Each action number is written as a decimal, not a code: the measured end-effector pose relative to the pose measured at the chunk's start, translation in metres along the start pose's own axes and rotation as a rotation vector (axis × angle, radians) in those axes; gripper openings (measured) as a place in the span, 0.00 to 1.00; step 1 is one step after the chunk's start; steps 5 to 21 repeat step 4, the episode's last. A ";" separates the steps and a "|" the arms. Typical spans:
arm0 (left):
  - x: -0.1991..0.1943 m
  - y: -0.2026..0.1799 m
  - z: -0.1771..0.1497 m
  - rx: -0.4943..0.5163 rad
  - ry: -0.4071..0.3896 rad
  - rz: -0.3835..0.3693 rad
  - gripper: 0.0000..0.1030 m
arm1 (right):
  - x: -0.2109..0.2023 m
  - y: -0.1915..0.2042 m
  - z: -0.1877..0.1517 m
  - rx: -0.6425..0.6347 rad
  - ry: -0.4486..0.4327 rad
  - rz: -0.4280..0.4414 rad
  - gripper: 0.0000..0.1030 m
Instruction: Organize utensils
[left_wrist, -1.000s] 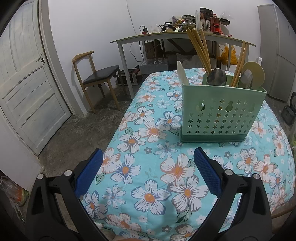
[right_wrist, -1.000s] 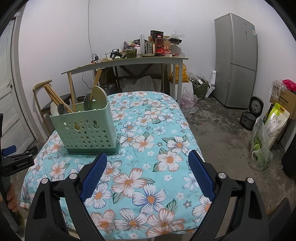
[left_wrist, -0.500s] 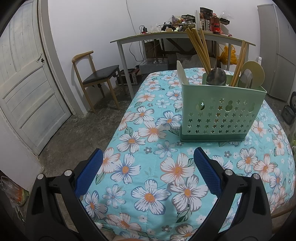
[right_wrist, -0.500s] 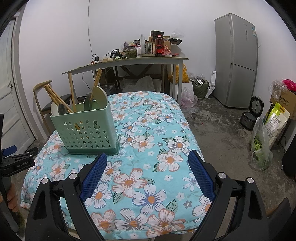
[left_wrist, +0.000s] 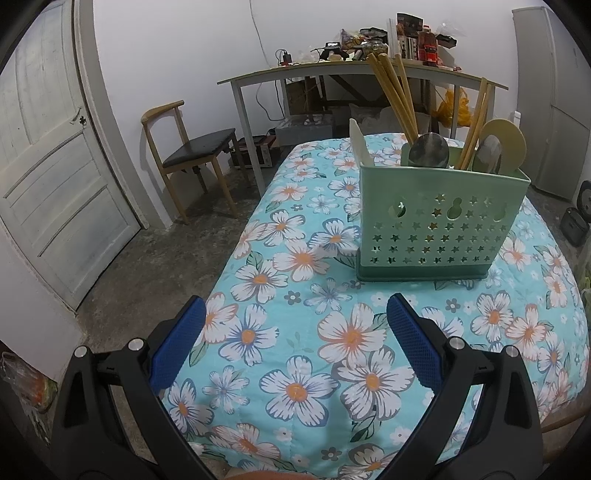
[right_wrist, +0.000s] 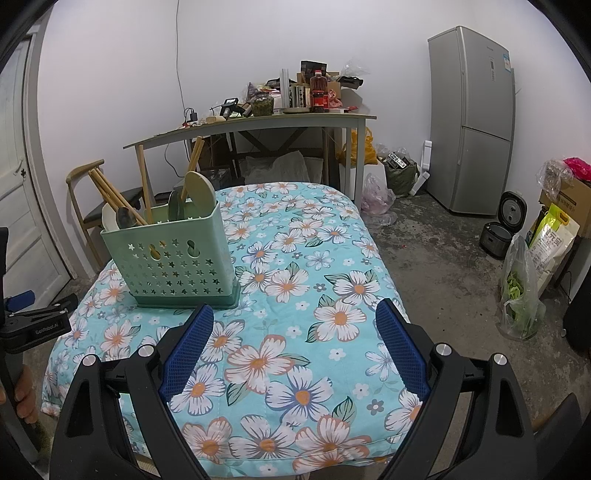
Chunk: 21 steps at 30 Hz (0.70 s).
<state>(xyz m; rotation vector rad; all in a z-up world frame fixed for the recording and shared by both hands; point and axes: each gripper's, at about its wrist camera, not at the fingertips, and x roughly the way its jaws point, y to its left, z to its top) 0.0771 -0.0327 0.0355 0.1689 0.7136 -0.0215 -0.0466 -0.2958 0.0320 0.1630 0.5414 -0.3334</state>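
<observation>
Nothing has changed over the last second: both views match the earlier frames, and both hands stay still. Left hand-held gripper (left_wrist: 295, 332), lower centre of its view, stands released with nothing between its blue pads. Right hand-held gripper (right_wrist: 293, 339) likewise gapes empty. The mint-green perforated plastic utensil caddy (right_wrist: 173, 262), centre left of the right view, stands upright and already holds wooden chopsticks (left_wrist: 395, 96), a metal spoon (left_wrist: 428, 151) and a pale round spatula (left_wrist: 508, 146). No loose utensils show; the task appears finished or paused.

The floral turquoise-clothed surface (right_wrist: 314, 295) carries the caddy alone. Room: white panelled door (left_wrist: 55, 177) far left, wooden chair (left_wrist: 188, 155), cluttered grey desk (right_wrist: 258, 122), silver refrigerator (right_wrist: 476, 122) upper right.
</observation>
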 end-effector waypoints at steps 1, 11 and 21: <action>0.000 0.000 0.000 0.000 0.000 0.000 0.92 | 0.000 0.000 0.000 0.000 0.000 0.000 0.85; 0.000 0.000 0.001 0.000 -0.001 0.000 0.92 | 0.000 0.000 0.000 0.000 0.000 0.000 0.85; 0.000 0.000 0.001 0.000 -0.001 0.000 0.92 | 0.000 0.000 0.000 0.000 0.000 0.000 0.85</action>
